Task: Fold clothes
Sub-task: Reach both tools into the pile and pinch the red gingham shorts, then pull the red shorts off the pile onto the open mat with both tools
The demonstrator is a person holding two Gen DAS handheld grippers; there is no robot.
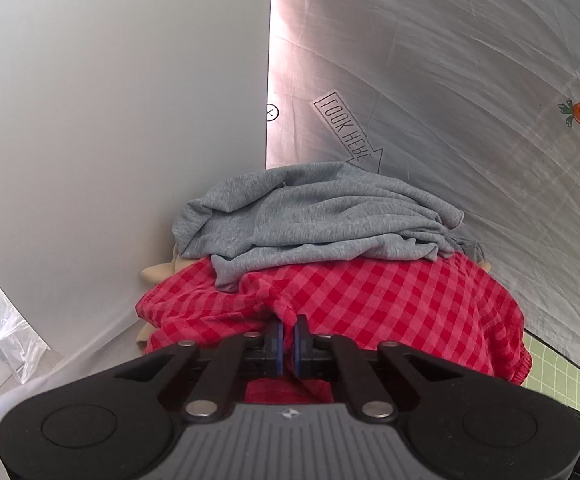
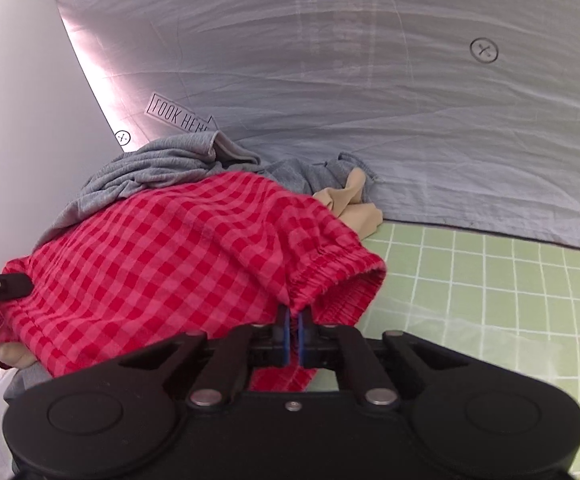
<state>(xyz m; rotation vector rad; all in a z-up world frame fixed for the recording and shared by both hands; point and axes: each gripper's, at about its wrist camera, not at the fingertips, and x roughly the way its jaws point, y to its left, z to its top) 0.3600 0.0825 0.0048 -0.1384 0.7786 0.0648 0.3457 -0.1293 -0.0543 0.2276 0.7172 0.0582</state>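
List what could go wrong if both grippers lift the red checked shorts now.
1. The crumpled grey knit garment lies on the red checked shorts, so it may drag along or tumble off.
2. The left gripper and right gripper each pinch a small bunch of cloth, which may slip.
3. The beige garment underneath may snag.

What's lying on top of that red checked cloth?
A crumpled grey garment lies over the far part of the red checked cloth. A beige garment pokes out from underneath. How the pile is layered below stays hidden.
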